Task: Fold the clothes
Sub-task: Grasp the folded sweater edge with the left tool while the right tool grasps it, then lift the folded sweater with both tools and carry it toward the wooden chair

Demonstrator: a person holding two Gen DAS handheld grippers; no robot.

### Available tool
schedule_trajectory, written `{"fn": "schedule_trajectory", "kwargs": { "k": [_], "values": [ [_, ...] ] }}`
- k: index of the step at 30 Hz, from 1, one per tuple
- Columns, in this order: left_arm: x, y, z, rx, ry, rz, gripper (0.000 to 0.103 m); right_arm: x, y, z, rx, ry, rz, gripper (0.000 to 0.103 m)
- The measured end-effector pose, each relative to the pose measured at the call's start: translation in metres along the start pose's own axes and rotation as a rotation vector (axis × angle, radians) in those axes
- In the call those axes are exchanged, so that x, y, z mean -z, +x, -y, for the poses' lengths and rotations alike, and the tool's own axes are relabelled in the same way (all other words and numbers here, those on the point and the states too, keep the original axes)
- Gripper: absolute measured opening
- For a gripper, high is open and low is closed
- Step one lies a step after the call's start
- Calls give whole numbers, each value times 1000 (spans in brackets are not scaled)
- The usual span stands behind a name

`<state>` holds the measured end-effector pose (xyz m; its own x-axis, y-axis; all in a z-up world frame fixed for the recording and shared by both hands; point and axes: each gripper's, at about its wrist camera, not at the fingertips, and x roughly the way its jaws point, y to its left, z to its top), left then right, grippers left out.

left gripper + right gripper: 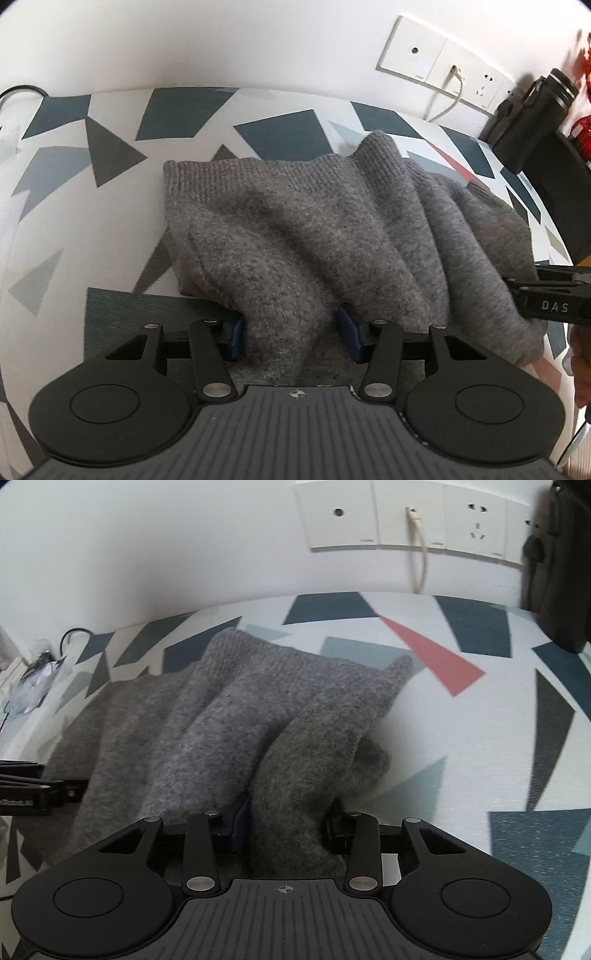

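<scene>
The left hand-held gripper [293, 338] has its blue pads [347, 326] set fairly wide apart, with a thick fold of the grey sweater [295, 229] bunched between them. The cloth touches both pads, so the jaws are clamped on that fold. The right hand-held gripper [284, 827] likewise has a thick fold of sweater [229, 716] packed between its fingers; the left pad [240, 823] presses into the knit, and the right finger is mostly hidden behind the cloth. In the left view the right hand-held gripper's black body enters from the right edge, touching the sweater's near right side.

The sweater lies heaped and rumpled on the tabletop [110, 206], which carries a white cover with blue, grey and red angular shapes. Its ribbed hem runs along the far side, one corner standing up.

Beyond it, against the white wall, a row of outlets [406, 517] holds a plugged-in white cable [419, 554]. A black bottle [532, 118] stands at the far right.
</scene>
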<state>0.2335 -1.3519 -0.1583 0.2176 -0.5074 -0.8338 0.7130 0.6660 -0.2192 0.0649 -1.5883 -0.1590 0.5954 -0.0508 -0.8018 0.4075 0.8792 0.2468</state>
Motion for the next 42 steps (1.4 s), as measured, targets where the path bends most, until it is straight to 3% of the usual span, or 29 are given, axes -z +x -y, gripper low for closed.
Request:
{"fn": "schedule_trajectory", "kwargs": {
  "k": [5,11,19,23,25,28,34,42],
  "values": [
    [4,3,22,41,38,-10,46,-1,3,-13,-8,-34,-6,34],
    [11,1,2,120,-78,48,44,-1,1,-9,-32,-50,-18,33],
    [14,4,25,35,21,96,45,6,-2,-19,-43,-34,-23,32],
    [15,1,40,17,103,115,27,13,-5,-28,-40,0,-9,29],
    [17,-1,47,0,147,123,26,17,-8,-29,-43,34,4,28],
    [19,-4,45,19,125,127,25,24,-13,-30,-44,76,29,28],
    [27,-13,43,47,81,141,23,30,-28,-40,-15,37,98,26],
    [37,-34,51,23,64,220,21,32,-50,-50,7,-20,163,25]
  ]
}}
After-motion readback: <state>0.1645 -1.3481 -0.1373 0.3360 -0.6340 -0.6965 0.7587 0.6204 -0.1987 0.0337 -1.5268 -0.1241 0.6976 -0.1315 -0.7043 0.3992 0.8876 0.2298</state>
